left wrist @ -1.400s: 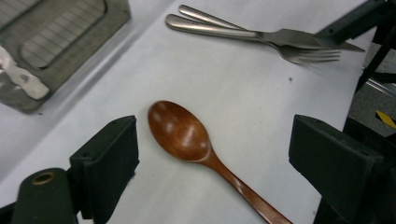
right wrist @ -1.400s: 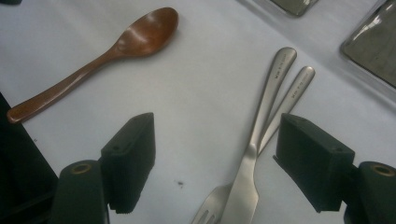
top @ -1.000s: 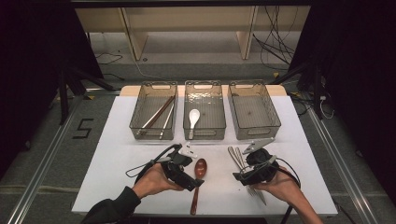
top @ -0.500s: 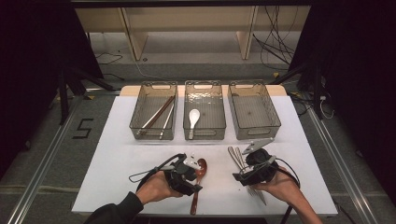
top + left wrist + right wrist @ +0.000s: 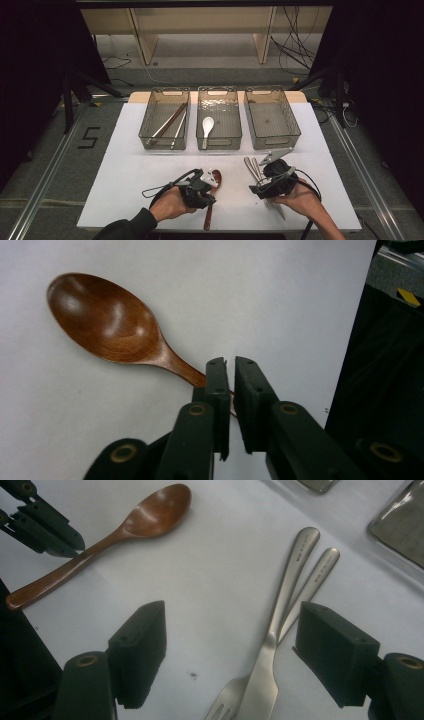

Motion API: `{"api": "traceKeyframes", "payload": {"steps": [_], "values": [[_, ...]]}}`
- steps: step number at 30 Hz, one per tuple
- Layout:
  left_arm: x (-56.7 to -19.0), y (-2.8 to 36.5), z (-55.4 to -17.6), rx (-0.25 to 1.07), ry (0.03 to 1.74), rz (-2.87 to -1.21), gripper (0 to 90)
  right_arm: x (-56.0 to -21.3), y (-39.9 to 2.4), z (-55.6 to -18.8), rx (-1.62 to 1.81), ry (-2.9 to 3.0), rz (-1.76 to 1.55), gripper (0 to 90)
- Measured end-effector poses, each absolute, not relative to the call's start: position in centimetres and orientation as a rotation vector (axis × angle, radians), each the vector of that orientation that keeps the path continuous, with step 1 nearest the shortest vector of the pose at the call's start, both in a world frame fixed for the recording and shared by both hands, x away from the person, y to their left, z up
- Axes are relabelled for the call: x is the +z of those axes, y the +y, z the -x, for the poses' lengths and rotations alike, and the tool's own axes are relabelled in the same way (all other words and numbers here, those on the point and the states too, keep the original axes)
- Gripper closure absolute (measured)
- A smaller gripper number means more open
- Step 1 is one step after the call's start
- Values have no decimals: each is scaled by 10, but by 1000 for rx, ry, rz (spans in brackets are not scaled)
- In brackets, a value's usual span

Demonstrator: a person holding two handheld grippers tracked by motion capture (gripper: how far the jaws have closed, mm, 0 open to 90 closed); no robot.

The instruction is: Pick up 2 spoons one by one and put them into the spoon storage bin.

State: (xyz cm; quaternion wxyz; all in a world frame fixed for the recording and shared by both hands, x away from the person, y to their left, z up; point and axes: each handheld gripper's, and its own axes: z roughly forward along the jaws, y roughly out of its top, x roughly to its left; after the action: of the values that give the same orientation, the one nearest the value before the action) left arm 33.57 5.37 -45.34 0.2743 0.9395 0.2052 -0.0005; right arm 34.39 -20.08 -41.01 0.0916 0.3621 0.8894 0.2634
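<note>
A brown wooden spoon (image 5: 216,176) lies on the white table (image 5: 125,170) near the front, bowl up. My left gripper (image 5: 209,192) sits at its left, over the handle. In the left gripper view the jaws (image 5: 231,365) stand almost together, shut, right above the spoon's (image 5: 105,320) neck, with a sliver of handle showing in the slit. A metal fork (image 5: 300,585) and a metal knife (image 5: 282,600) lie crossed under my right gripper (image 5: 232,640), which is open, a jaw on each side of them. In the high view the right gripper (image 5: 262,185) covers their middle.
Three clear trays stand in a row at the back. The left tray (image 5: 145,125) holds chopsticks (image 5: 170,122), the middle tray (image 5: 220,91) a white spoon (image 5: 206,127), and the right tray (image 5: 295,125) nothing. The table's front edge is close behind both hands.
My left gripper has slid right, from beside the wooden spoon to over its handle. The right gripper has barely moved.
</note>
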Motion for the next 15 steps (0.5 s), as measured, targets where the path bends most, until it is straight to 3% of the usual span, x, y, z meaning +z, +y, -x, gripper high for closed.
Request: {"api": "traceKeyframes", "payload": {"steps": [15], "values": [[-468, 42, -331, -60, 497, -2571, 886, -411, -200, -344, 777, 2646, -1079, 293]]}}
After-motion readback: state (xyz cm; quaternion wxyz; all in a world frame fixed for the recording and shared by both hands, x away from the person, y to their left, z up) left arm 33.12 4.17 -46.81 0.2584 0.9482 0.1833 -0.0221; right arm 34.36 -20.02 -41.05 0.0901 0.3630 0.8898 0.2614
